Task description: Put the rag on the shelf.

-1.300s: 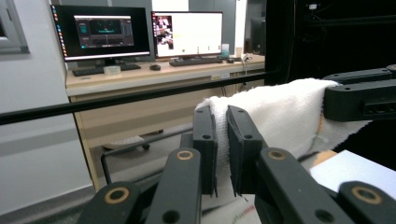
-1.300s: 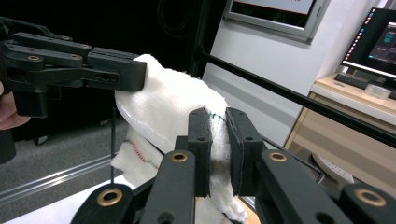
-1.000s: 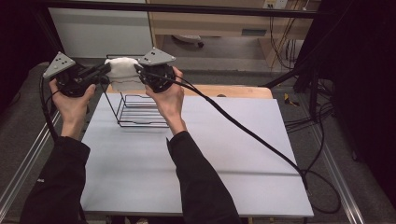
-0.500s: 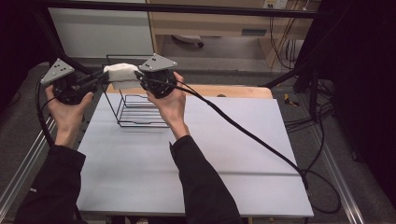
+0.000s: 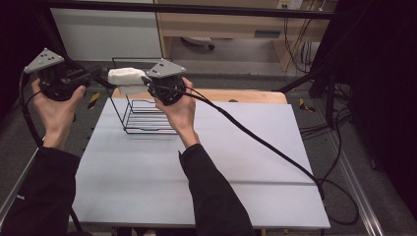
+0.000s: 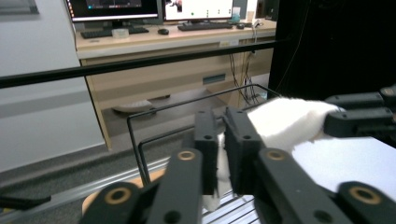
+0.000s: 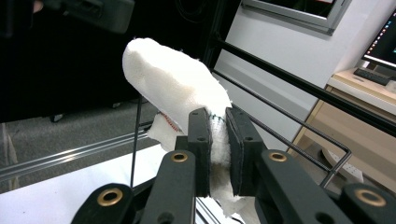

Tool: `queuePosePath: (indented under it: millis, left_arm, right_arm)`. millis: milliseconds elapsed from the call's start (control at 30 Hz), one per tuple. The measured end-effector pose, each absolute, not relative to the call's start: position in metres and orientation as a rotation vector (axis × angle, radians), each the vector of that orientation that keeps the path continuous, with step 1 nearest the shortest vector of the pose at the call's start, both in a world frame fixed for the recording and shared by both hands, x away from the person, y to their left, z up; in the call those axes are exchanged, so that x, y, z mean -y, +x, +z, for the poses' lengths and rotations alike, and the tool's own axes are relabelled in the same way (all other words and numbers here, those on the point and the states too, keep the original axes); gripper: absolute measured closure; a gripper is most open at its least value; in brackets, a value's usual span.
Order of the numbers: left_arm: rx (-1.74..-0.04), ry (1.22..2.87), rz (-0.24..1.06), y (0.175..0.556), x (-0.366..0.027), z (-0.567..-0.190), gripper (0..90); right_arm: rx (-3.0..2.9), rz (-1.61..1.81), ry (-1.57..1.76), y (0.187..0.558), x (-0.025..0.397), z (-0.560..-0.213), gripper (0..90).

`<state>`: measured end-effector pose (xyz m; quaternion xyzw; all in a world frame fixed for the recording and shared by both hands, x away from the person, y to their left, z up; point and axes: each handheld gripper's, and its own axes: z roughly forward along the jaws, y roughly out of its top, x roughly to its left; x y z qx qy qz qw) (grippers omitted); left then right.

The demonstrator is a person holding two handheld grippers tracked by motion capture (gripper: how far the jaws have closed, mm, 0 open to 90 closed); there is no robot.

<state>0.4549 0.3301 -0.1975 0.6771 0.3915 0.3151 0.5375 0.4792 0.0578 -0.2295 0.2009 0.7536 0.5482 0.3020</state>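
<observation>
Both tongs [image 5: 101,74] [image 5: 146,80] are black with brass-ringed screws, grey triangle plates on top, thick black cables trailing, plus black sleeves [image 5: 211,196].

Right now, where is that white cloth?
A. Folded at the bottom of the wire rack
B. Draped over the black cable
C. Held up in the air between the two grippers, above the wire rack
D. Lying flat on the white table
C: the white cloth is pinched at one end by the left gripper and at the other by the right gripper, above the wire rack.
</observation>
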Motion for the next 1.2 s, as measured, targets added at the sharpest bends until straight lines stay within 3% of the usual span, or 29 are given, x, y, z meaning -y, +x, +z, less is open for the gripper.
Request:
queuePosePath:
  millis: [400,800,1200]
  left_arm:
    - [-0.98,1.687,0.669,0.491,-0.313,-0.199,90.0]
    - [-0.929,1.763,0.658,0.482,-0.305,-0.209,90.0]
    - [-0.908,1.802,0.657,0.477,-0.302,-0.226,90.0]
  right_arm:
    - [-2.006,1.46,0.529,0.479,-0.056,-0.234,81.0]
    - [-2.024,1.448,0.521,0.478,-0.055,-0.236,79.4]
    - [-2.07,1.439,0.511,0.474,-0.053,-0.233,69.1]
